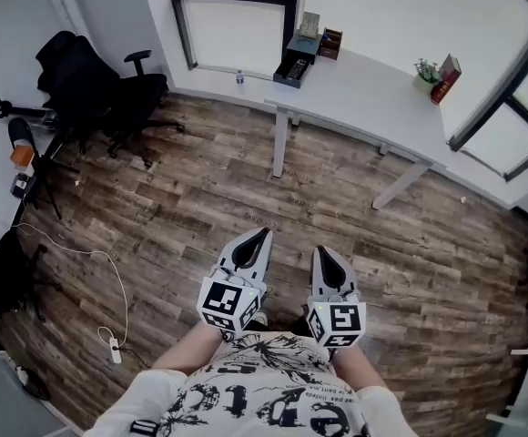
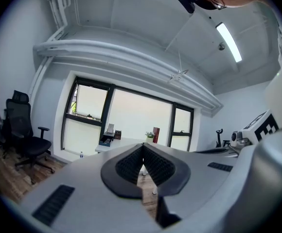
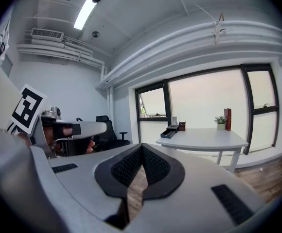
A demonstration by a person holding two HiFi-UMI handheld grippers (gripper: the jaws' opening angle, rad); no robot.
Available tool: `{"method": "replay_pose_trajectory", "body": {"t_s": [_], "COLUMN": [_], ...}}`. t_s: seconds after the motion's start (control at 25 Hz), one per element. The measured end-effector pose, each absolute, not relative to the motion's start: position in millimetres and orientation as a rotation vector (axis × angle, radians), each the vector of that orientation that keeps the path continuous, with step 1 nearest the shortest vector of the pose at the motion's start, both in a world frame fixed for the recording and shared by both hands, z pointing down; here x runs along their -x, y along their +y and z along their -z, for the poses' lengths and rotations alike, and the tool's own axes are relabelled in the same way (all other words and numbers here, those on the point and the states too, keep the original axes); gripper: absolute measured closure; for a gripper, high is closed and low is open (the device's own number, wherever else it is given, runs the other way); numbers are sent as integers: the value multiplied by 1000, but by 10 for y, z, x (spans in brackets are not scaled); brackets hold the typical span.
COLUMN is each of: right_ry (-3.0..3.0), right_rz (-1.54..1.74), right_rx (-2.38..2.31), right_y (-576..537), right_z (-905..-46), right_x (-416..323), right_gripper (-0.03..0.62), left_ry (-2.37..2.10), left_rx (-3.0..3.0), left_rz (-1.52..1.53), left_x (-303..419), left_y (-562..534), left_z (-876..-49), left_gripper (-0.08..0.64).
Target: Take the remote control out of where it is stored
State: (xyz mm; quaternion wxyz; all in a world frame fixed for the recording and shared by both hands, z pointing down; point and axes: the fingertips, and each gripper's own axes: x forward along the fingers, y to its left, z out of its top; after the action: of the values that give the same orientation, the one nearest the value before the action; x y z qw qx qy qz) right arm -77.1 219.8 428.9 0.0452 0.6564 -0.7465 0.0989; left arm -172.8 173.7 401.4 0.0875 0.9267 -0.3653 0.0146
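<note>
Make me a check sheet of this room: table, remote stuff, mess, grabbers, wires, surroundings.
Surface: white curved-edge desk, mostly bare, far from both grippers.
Job's things: dark open tray at the desk's left end in the head view; a dark flat thing inside may be the remote control.
Clutter: small potted plant and red book at the desk's right end.
Grippers: left gripper and right gripper both shut, empty, above the floor.
Cables: white power strip with its cord on the brown wooden floor.
Surroundings: black office chair, large windows.
</note>
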Motion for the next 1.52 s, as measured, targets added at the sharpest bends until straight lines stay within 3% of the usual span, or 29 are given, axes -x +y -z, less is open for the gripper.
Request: {"method": "replay_pose_trajectory", "body": {"t_s": [0.4,1.16,1.52], "right_ry": [-2378,-2439,-2384], "right_rz": [-308,-297,-295], "right_rx": [-1861,-1880,-1986], "right_y": [1192,-731,-1317], "right_z": [-4424,-4179,-4213], "right_x": [585,-1671,-2052], "right_gripper": [600,600,600], "left_ry": [-1241,-1317,-1186], "left_rx": [-2666,-2598,-2533], "left_rz": [-42,131,2], "left_x": [1630,-309,-703], "left_y": [855,-975,-1745], "left_z": [-4177,-3890,-4279], "left_gripper": [551,551,551]}}
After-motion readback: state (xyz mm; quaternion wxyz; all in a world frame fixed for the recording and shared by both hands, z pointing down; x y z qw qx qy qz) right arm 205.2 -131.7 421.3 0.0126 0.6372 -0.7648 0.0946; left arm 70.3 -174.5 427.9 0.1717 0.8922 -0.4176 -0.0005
